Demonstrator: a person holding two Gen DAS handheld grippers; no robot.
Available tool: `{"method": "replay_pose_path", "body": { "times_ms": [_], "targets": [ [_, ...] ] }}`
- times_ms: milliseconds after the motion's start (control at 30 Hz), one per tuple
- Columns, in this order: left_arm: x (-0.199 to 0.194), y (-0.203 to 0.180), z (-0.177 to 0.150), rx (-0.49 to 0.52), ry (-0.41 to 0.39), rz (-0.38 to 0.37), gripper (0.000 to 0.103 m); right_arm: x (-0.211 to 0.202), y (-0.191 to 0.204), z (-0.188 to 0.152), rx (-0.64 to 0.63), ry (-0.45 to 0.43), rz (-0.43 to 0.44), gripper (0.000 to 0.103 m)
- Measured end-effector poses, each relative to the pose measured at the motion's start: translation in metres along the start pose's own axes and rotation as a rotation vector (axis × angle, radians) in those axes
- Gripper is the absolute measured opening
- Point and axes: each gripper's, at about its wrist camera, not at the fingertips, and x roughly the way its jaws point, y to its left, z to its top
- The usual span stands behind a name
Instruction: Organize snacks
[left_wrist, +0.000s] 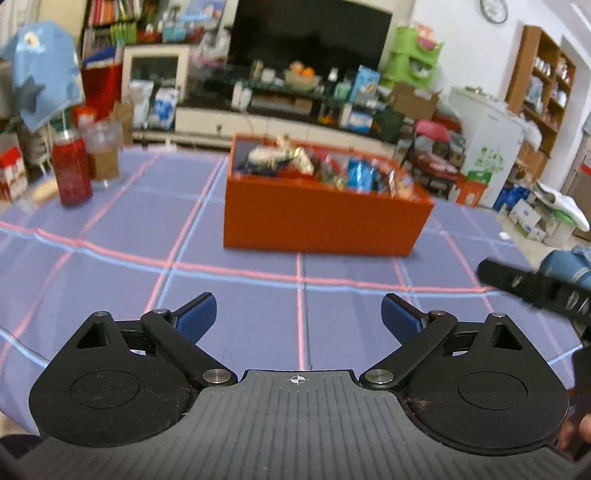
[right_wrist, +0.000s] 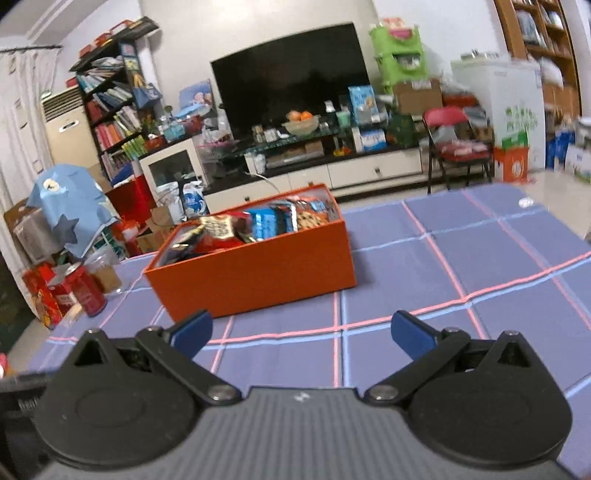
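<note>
Between both sets of jaws, only bare checked cloth: each stands wide open and empty.

Ahead of the left gripper (left_wrist: 298, 314) and right gripper (right_wrist: 302, 331), the orange box (left_wrist: 321, 219) sits mid-desk (left_wrist: 110, 221), heaped with snack packets (left_wrist: 360, 173) above its rim. A careless reach could tip packets over the edge or shove the box; the red can (left_wrist: 71, 171) and glass (left_wrist: 103, 155) stand near the desk's far corner. Blur smears the wrappers, so brands are perhaps biscuits, hard to tell; the box's depths are hidden.

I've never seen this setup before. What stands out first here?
A bright orange box full of snack packets sits mid-table on a purple checked tablecloth. A red can stands at the table's left edge. Both grippers, left gripper and right gripper, hang open and empty.
</note>
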Motion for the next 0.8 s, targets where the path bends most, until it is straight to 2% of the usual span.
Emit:
{"method": "replay_pose_path", "body": {
  "times_ms": [100,200,300,400,500,600,700,800],
  "targets": [
    [-0.023,-0.004,0.002,0.004,-0.039,-0.005,0.078,-0.010,0.007,0.003,-0.001,0.015,-0.014,0.103],
    [-0.034,-0.007,0.002,0.017,-0.041,0.042,0.079,-0.019,0.012,0.000,0.009,0.056,-0.059,0.103],
    [-0.039,-0.007,-0.001,0.020,-0.027,0.076,0.079,-0.028,0.014,-0.008,0.014,0.078,-0.056,0.103],
    [-0.044,-0.004,-0.004,0.008,-0.029,0.054,0.079,-0.036,0.015,-0.013,0.017,0.085,-0.062,0.103],
    [-0.045,-0.003,-0.002,0.019,0.009,0.001,0.079,-0.039,0.017,-0.014,0.014,0.084,-0.061,0.103],
    [-0.048,-0.001,-0.003,0.023,-0.010,0.003,0.079,-0.040,0.019,-0.015,0.010,0.086,-0.059,0.103],
    [-0.052,-0.002,-0.005,0.047,-0.066,0.041,0.077,-0.040,0.018,-0.016,0.011,0.091,-0.057,0.103],
    [-0.051,-0.005,-0.005,0.077,-0.078,0.093,0.072,-0.038,0.013,-0.018,0.023,0.098,-0.057,0.103]
  ]
}}
